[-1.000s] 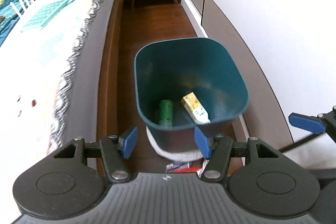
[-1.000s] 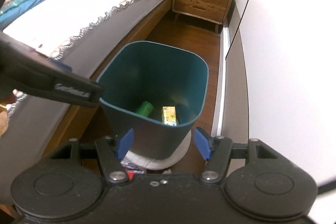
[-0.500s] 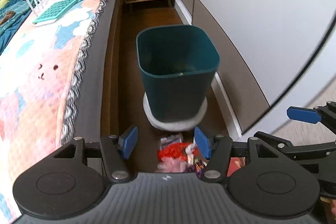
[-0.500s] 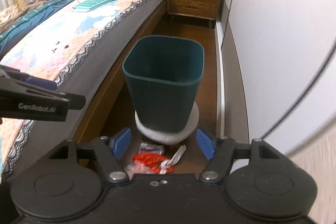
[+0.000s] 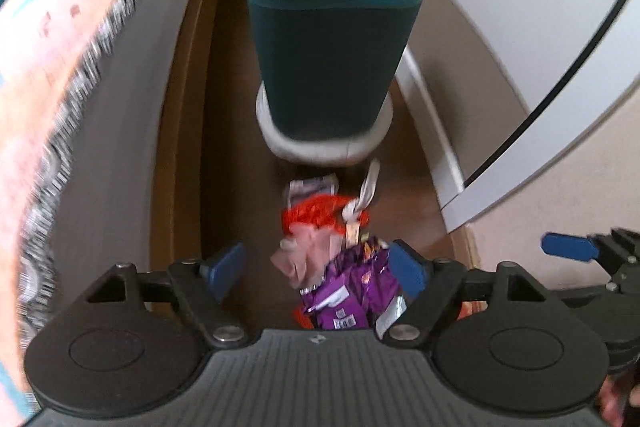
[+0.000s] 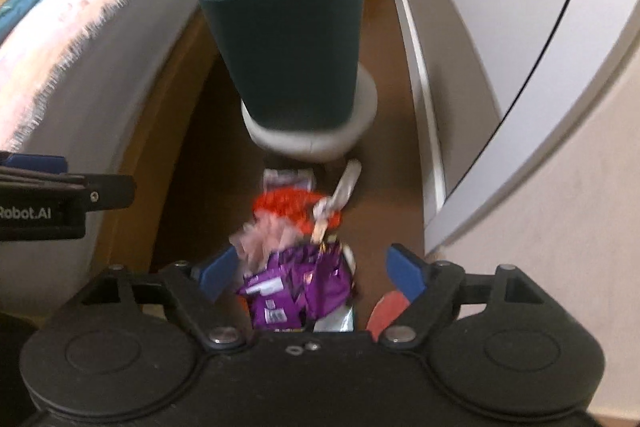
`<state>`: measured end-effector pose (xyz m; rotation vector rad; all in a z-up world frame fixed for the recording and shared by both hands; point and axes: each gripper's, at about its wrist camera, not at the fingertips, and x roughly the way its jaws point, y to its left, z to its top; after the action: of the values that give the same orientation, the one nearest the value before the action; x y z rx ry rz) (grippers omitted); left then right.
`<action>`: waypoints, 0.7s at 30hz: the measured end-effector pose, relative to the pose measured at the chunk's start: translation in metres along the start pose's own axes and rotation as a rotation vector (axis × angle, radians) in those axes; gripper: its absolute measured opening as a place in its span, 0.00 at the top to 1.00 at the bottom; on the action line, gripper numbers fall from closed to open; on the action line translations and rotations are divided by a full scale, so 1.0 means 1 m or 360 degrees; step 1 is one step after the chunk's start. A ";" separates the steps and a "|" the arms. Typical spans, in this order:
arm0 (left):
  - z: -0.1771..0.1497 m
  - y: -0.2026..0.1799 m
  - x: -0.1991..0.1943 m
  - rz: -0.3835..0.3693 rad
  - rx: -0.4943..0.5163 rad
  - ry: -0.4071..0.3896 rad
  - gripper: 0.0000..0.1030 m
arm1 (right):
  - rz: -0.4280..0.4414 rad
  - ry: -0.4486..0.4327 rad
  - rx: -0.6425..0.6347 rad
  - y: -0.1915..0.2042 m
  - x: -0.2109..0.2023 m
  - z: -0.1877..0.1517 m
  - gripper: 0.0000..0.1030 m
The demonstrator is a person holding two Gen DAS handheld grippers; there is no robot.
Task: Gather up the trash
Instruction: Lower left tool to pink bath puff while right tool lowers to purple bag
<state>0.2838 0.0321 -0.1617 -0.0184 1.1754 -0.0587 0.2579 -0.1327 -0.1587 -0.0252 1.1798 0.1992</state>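
Wrappers [image 5: 344, 283] now below bin [image 5: 332, 39]

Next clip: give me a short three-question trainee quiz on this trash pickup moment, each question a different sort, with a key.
1. True or false: the dark teal plastic bin lies tipped on its side.
2. Multiple choice: the crumpled purple foil wrapper lies (A) inside the bin, (B) on the brown wooden floor in front of the bin, (C) on the bed.
3. Fill in: under the bin sits a round ____ base.

Key:
1. False: it stands upright.
2. B: it lies with the red wrapper and other scraps, between the blue pads of the opening left tool and of the opening right tool, neither gripping it.
3. White.
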 end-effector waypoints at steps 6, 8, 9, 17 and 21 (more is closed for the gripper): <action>-0.001 0.016 0.079 0.0001 -0.0099 0.0165 0.23 | -0.0045 0.0175 0.0098 -0.005 0.071 -0.022 0.06; -0.001 0.021 0.105 0.0011 -0.0103 0.0214 0.23 | -0.0079 0.0294 0.0120 -0.002 0.098 -0.028 0.06; -0.001 0.023 0.120 0.0018 -0.0103 0.0247 0.23 | -0.0080 0.0346 0.0113 0.002 0.110 -0.029 0.06; -0.007 0.029 0.216 0.0046 -0.0004 0.0473 0.23 | -0.0100 0.0528 -0.0013 0.027 0.180 -0.039 0.06; -0.006 0.040 0.253 0.0052 -0.0084 0.0570 0.23 | -0.0099 0.0509 0.0047 0.026 0.205 -0.031 0.06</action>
<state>0.3773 0.0580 -0.3988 -0.0363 1.5348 -0.0020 0.3005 -0.0814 -0.3571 -0.0697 1.4984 0.1255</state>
